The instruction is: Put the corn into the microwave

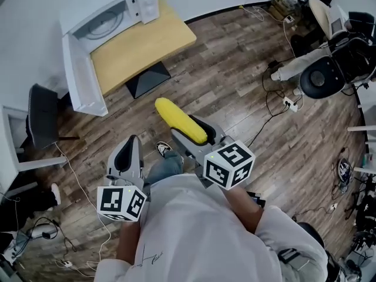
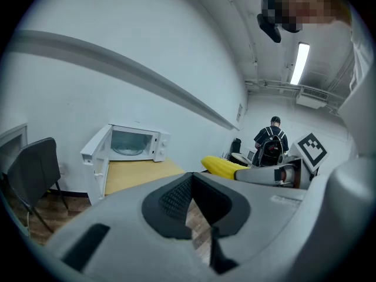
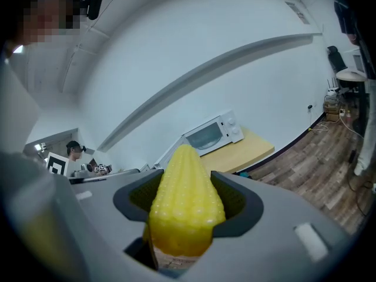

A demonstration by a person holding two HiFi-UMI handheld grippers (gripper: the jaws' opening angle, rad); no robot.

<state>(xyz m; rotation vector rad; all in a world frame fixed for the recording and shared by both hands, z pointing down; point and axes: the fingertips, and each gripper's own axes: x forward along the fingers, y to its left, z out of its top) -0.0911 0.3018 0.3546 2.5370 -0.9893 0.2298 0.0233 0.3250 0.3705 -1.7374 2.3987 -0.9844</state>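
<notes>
A yellow corn cob point(image 1: 179, 121) sticks out forward from my right gripper point(image 1: 195, 133), which is shut on it above the wooden floor. In the right gripper view the corn point(image 3: 185, 201) fills the space between the jaws. The white microwave point(image 1: 108, 16) stands far ahead to the left on a light wooden table point(image 1: 147, 46), its door point(image 1: 82, 75) swung open; it also shows as the microwave point(image 3: 212, 134) and the microwave point(image 2: 132, 143). My left gripper point(image 1: 126, 156) hangs low at the left, jaws shut, nothing in them. The corn point(image 2: 223, 167) shows in the left gripper view too.
A black chair point(image 1: 41, 119) stands left of the table. An office chair point(image 1: 320, 78), cables and a power strip point(image 1: 288, 103) lie on the floor at the right. A person with a backpack point(image 2: 271, 145) stands far off.
</notes>
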